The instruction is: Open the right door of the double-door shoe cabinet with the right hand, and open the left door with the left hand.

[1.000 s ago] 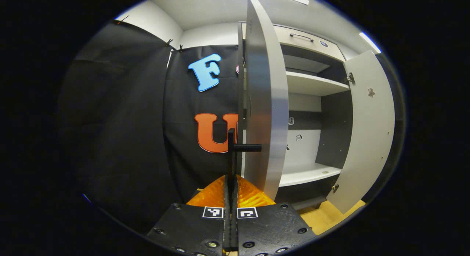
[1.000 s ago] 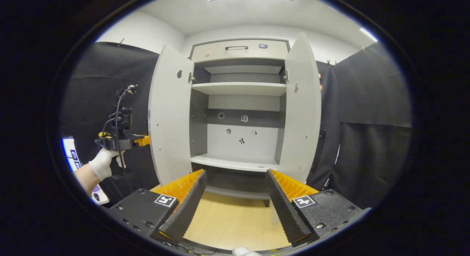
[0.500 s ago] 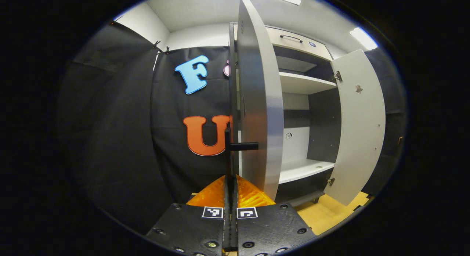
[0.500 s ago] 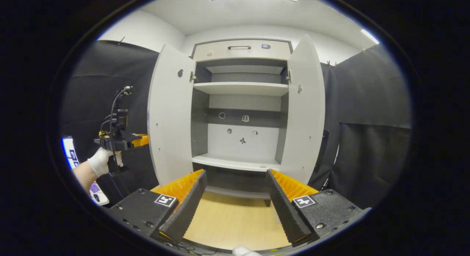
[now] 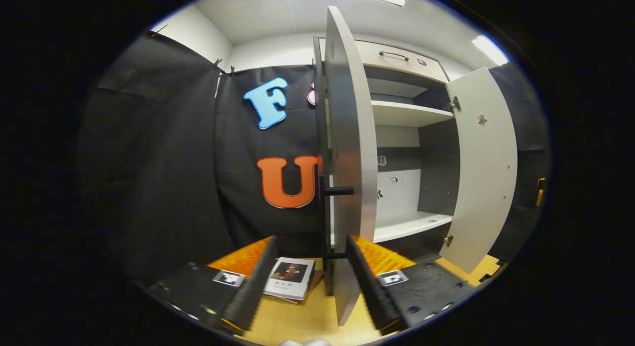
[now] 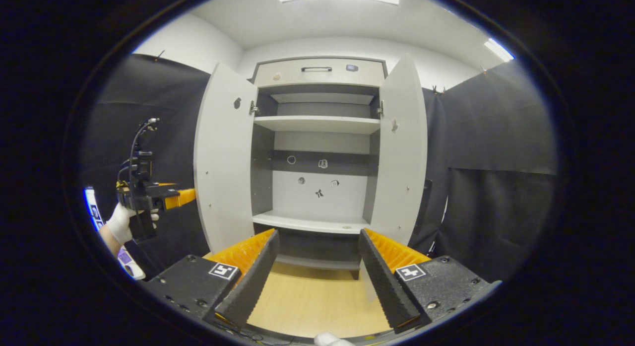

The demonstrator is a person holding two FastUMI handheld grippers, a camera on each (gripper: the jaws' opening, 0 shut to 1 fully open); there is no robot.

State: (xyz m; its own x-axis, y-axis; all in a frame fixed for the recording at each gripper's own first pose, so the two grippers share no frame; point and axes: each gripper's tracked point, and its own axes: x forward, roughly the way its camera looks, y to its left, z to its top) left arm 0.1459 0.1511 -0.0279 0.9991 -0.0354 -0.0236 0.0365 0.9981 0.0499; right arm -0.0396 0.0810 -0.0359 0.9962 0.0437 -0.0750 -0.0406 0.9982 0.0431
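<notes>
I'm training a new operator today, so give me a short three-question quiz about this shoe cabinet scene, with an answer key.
1. True or false: both pale grey flat-panel cabinet doors, the left door and the right door, stand open.
2. Multiple choice: the left claw is A) open, B) shut on the black bar handle, C) shut on the book.
3. Fill in: a thin paperback book with a portrait cover lies on the light wooden ___.

Key
1. True.
2. A. Its fingers stand spread, with the handle beyond them. The right claw is open too.
3. Floor.
</notes>
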